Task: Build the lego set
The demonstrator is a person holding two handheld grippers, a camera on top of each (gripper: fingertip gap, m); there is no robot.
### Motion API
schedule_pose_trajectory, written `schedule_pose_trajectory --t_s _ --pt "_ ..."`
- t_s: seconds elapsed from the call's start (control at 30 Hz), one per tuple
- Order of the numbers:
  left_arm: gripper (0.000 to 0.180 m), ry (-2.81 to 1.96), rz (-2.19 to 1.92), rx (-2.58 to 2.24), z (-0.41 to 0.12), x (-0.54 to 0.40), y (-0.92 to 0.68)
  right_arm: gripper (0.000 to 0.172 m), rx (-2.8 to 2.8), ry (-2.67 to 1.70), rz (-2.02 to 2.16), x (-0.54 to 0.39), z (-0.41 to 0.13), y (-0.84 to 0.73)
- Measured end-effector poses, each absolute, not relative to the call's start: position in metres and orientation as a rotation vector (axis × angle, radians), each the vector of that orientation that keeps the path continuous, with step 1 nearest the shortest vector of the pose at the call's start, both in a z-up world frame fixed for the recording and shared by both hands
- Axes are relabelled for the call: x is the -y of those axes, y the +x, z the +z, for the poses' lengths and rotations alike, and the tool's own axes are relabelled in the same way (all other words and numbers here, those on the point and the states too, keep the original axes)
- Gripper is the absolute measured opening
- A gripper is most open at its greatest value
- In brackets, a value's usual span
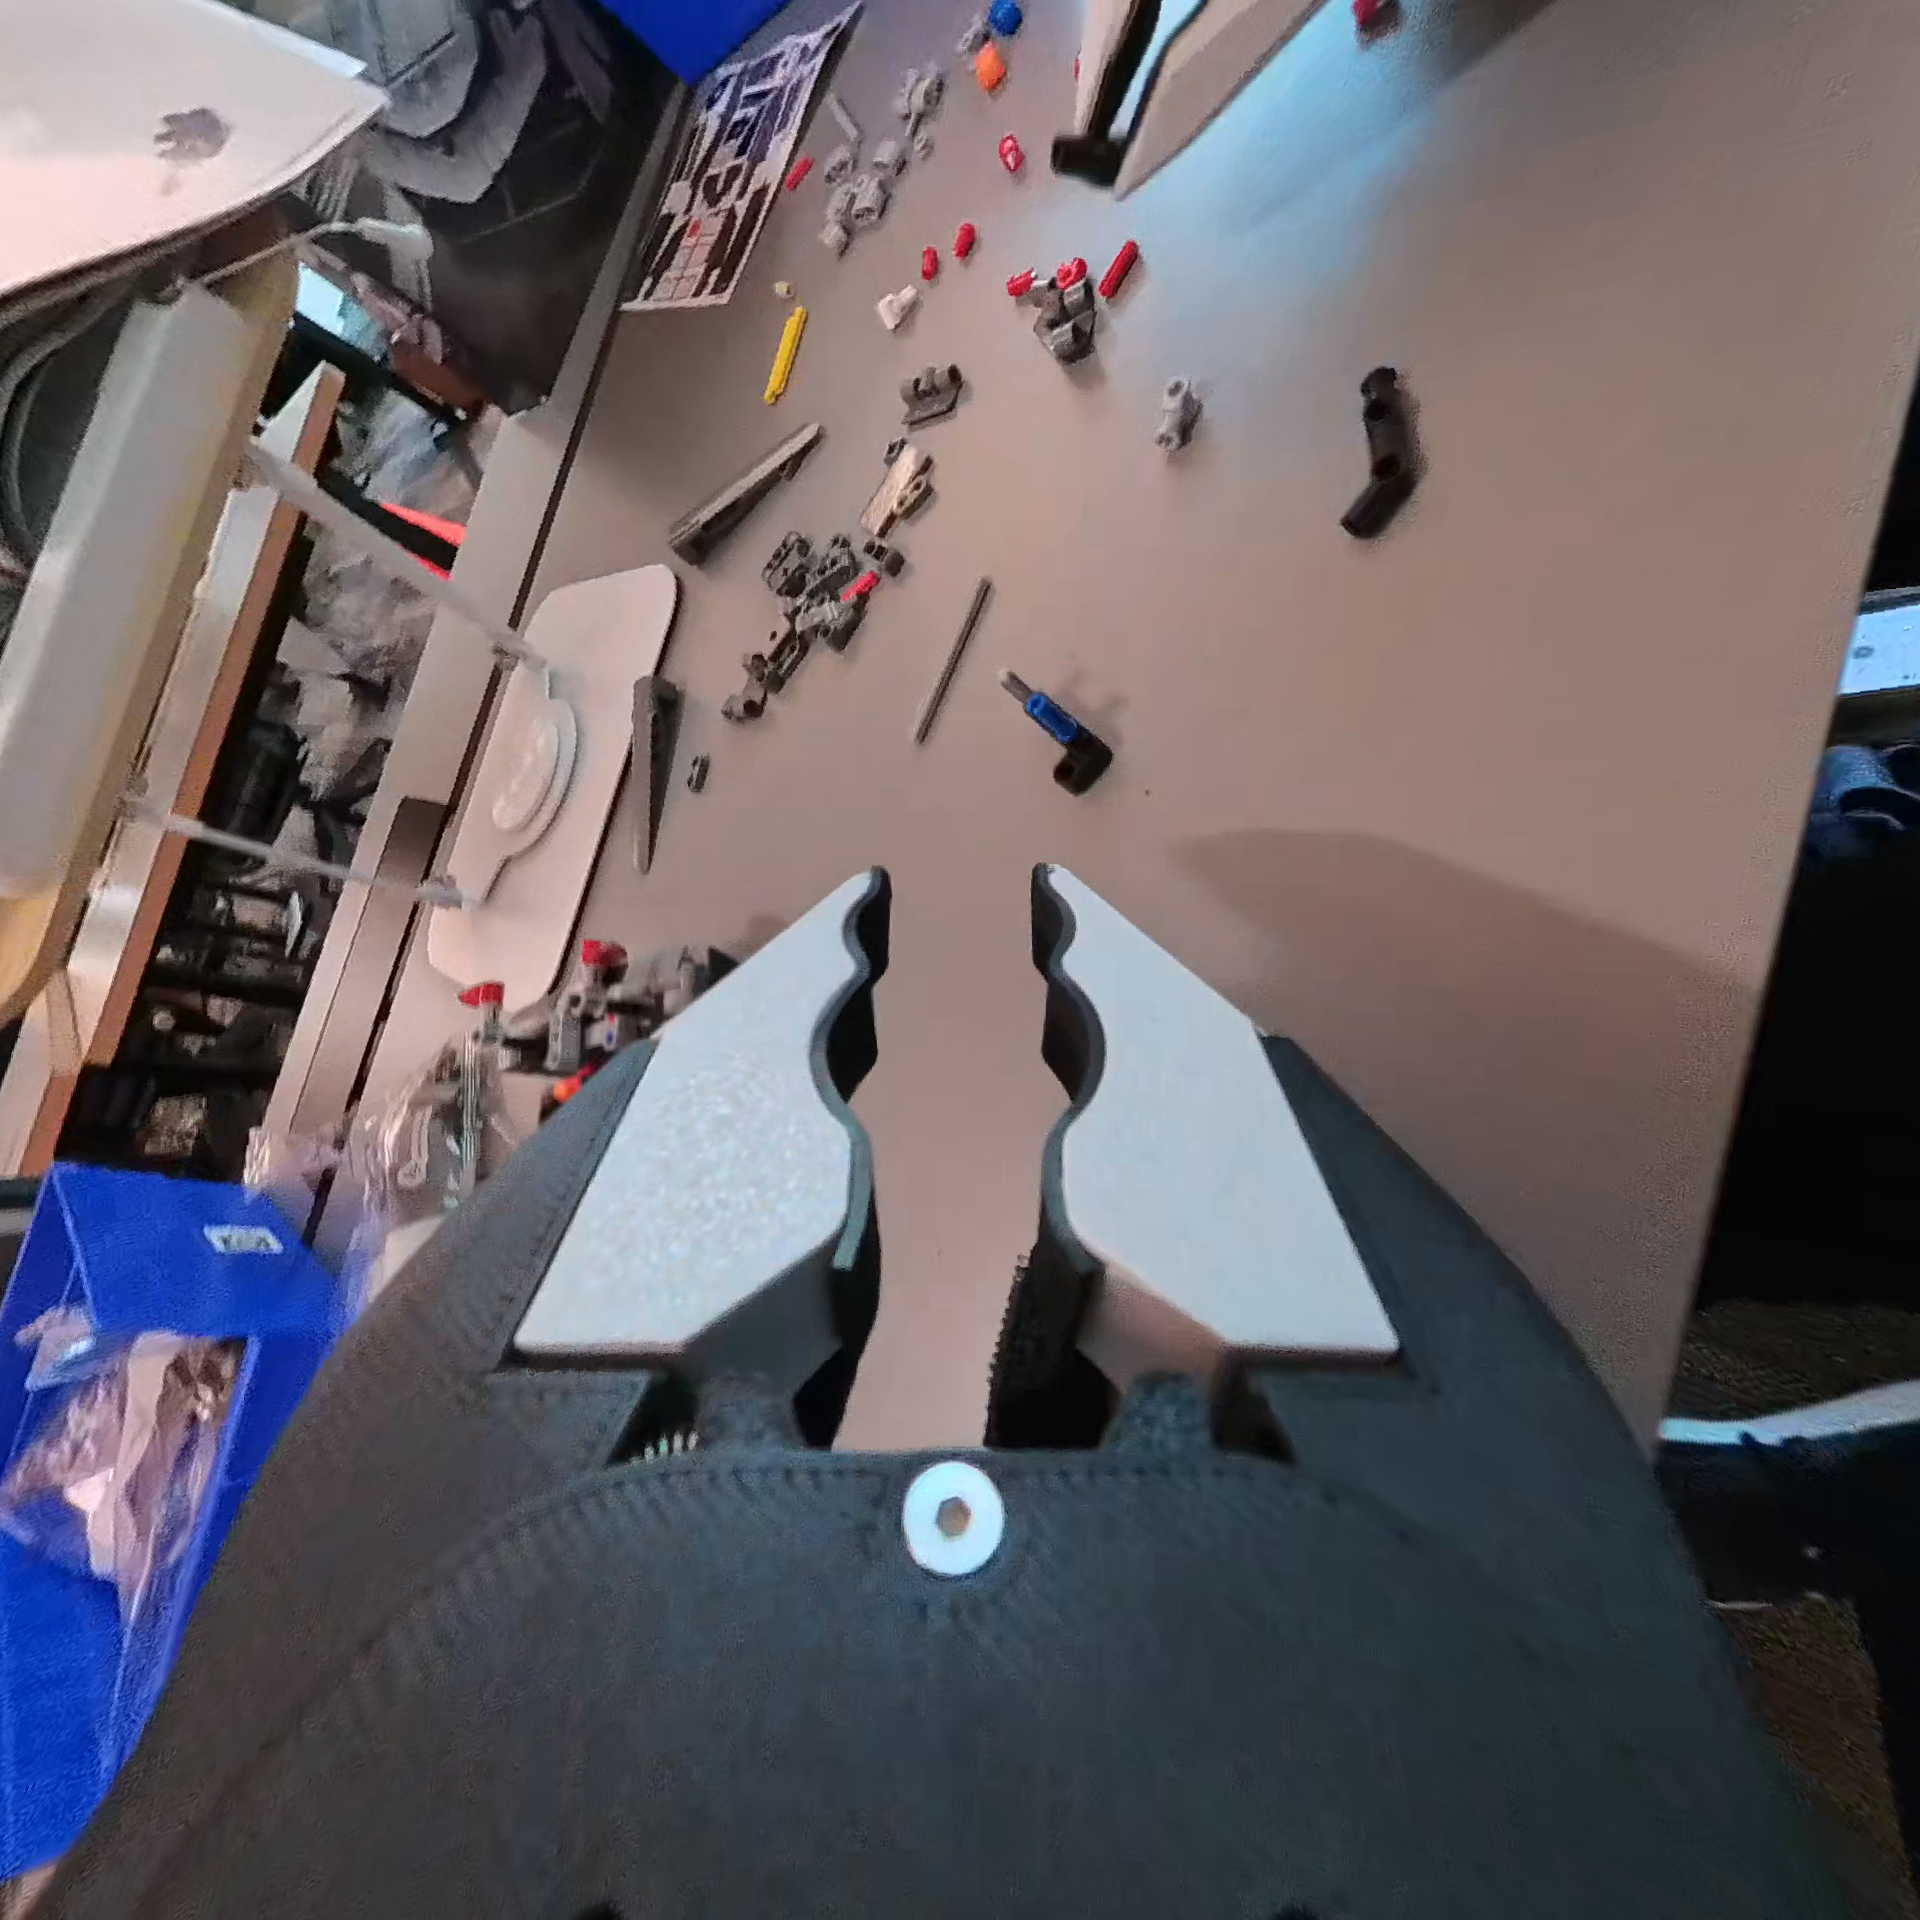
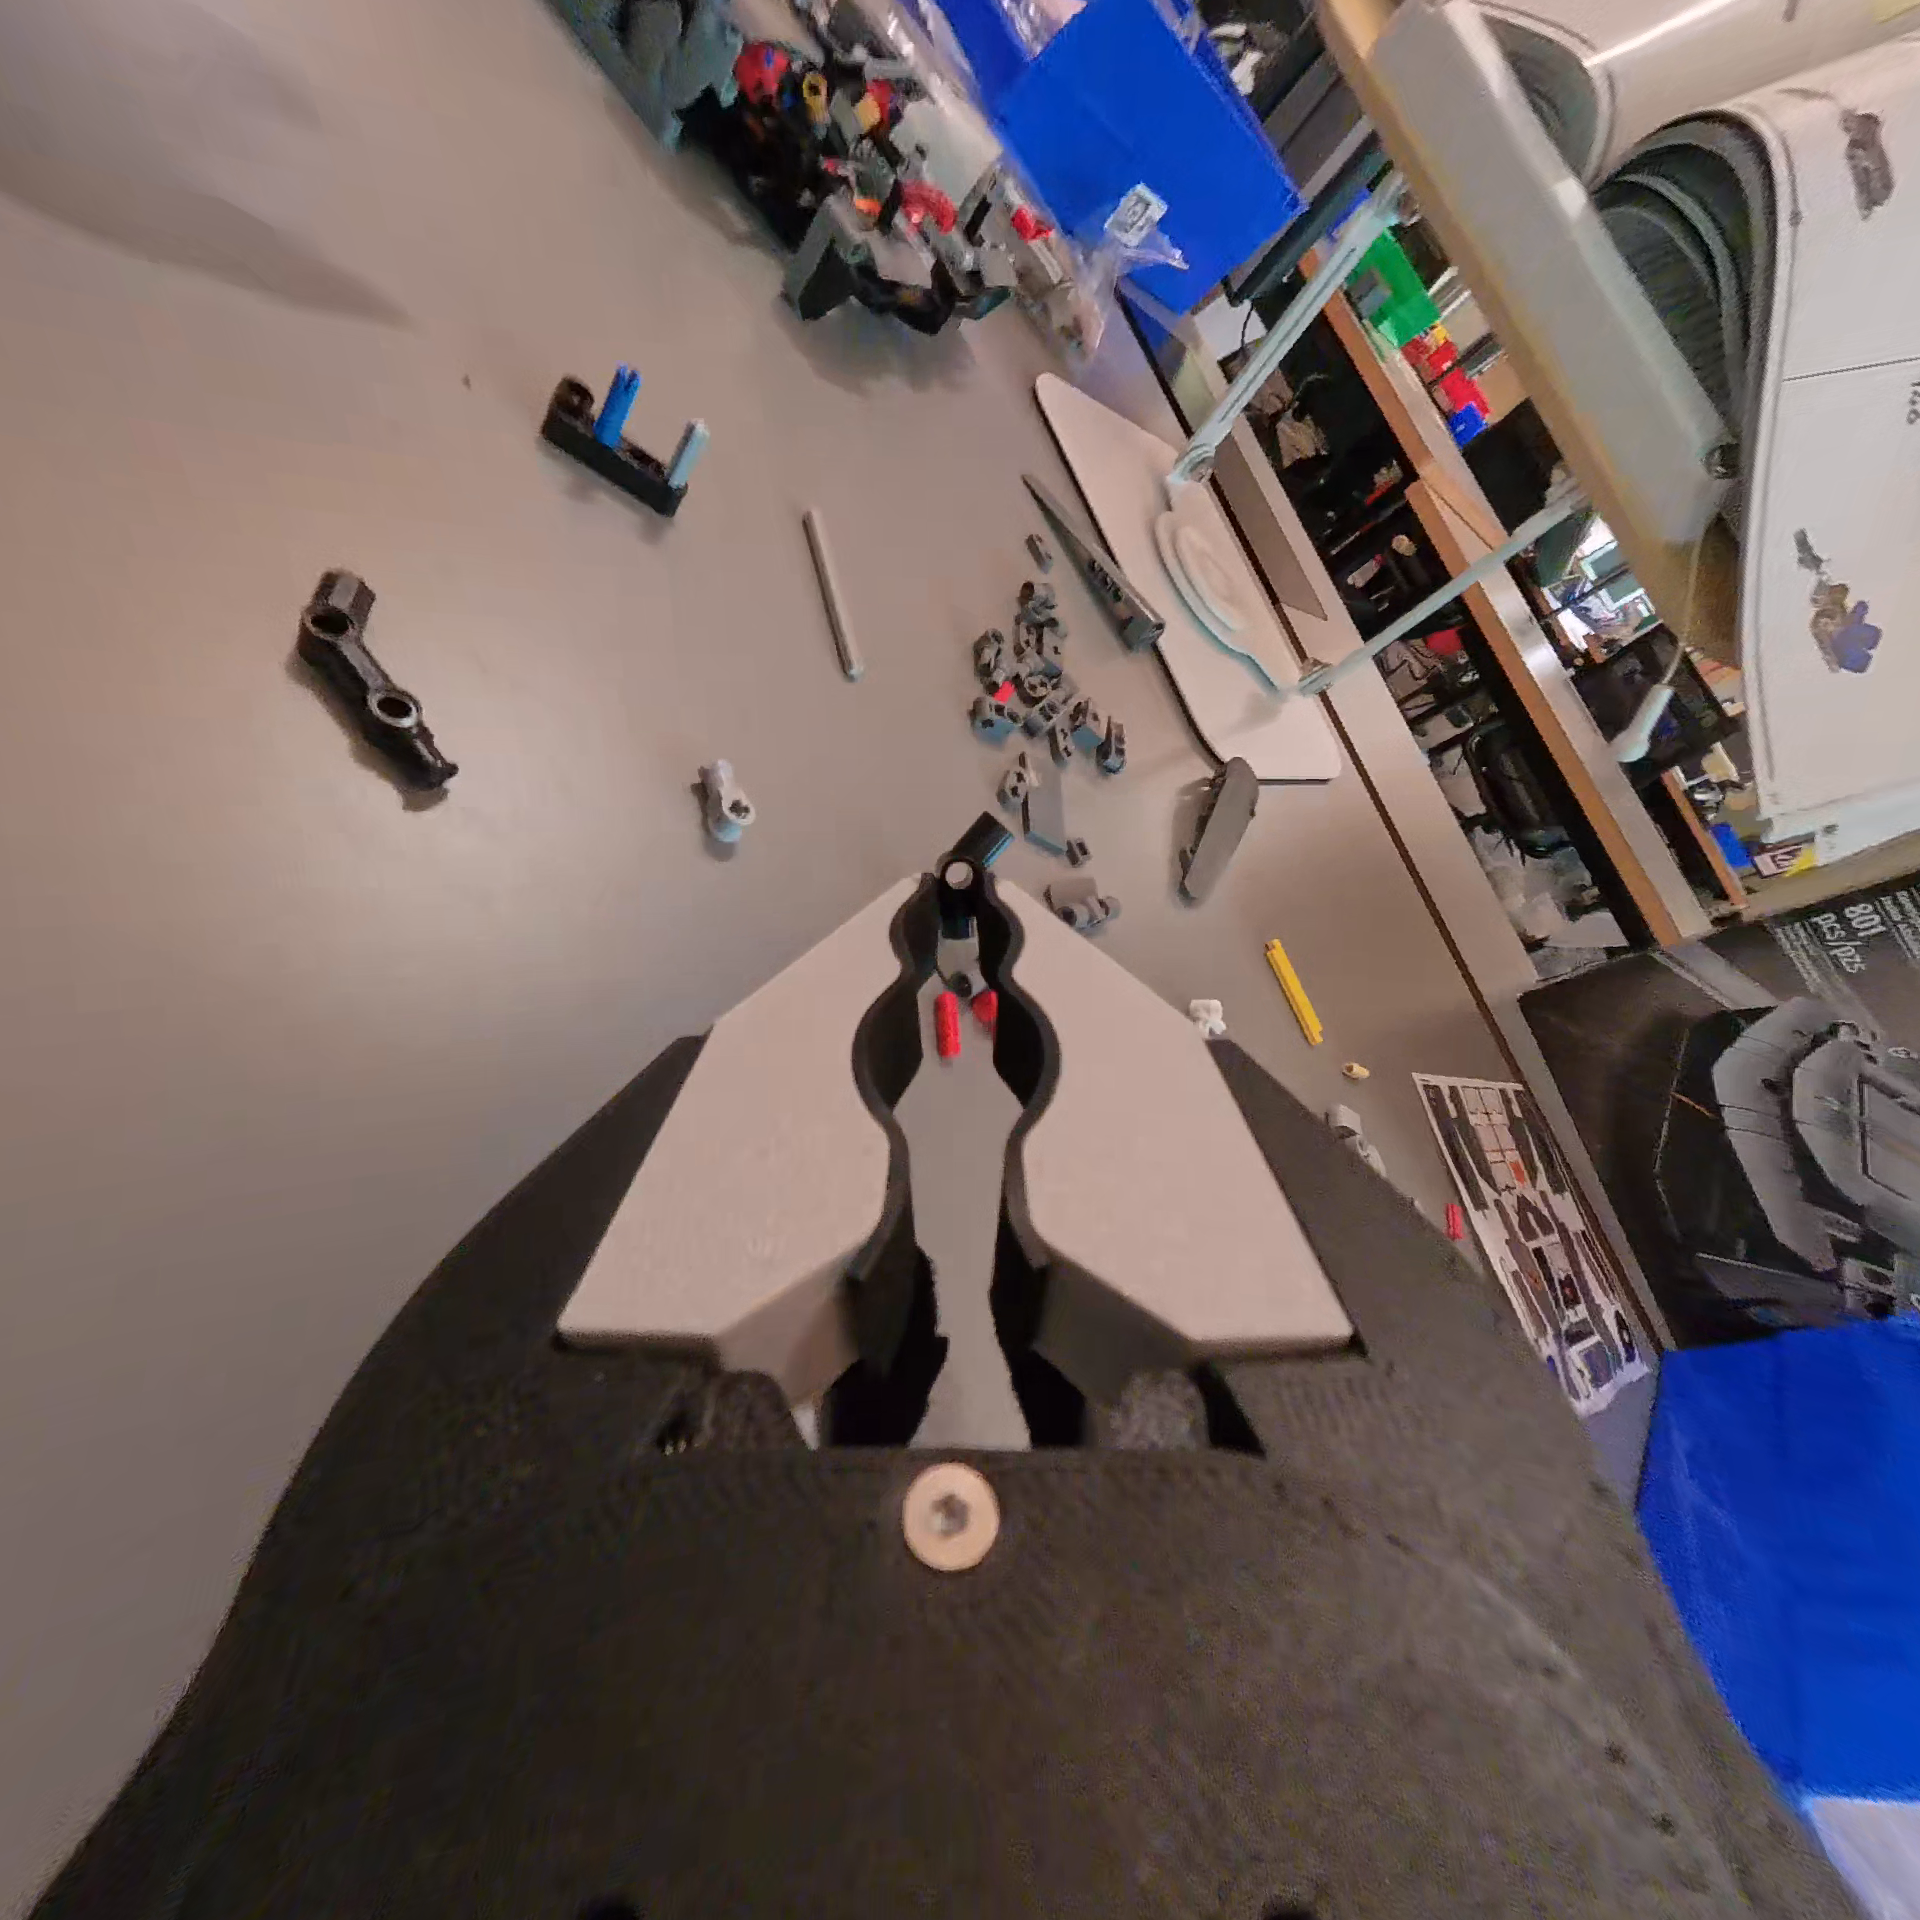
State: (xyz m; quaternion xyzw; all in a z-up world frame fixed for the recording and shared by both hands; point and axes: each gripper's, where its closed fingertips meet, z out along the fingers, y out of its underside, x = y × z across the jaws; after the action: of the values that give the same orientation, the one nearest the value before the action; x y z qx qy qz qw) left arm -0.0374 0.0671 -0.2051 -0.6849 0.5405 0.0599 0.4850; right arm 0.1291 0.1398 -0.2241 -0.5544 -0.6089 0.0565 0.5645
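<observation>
Right hand-held gripper (image 2: 954,883): clamped on small black plastic piece (image 2: 956,878), above the red pins (image 2: 948,1023); light, stiff, slippery. Left hand-held gripper (image 1: 961,883): apart, bare, over worktop (image 1: 1351,675).

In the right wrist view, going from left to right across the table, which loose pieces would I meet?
Black bent beam → black beam with blue pins → small grey connector → thin grey axle → pile of grey pieces → yellow bar.

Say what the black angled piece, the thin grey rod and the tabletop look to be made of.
Black angled piece: likely moulded plastic, semi-gloss; highlights ring its round holes. Thin grey rod: probably plastic too, matte, though metal cannot be ruled out. Tabletop: smooth laminate-like surface with soft sheen, no grain visible.
</observation>
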Motion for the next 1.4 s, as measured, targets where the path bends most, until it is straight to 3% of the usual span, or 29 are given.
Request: schedule_pose_trajectory --t_s 0.03,0.67,1.4 --pt "0.025 -1.653 0.131 -1.33 -0.205 -0.07 -0.035 0.004 1.447 -1.305 0.122 -0.14 -0.227 0.129" --pt "0.024 -1.405 -0.042 -1.704 -0.213 -0.087 -0.002 0.004 1.658 -1.479 0.314 -0.115 -0.238 0.095" --pt "0.039 -1.509 -0.129 -1.641 -0.25 -0.102 -0.004 0.004 2.161 -1.63 0.445 -0.107 -0.264 0.057"
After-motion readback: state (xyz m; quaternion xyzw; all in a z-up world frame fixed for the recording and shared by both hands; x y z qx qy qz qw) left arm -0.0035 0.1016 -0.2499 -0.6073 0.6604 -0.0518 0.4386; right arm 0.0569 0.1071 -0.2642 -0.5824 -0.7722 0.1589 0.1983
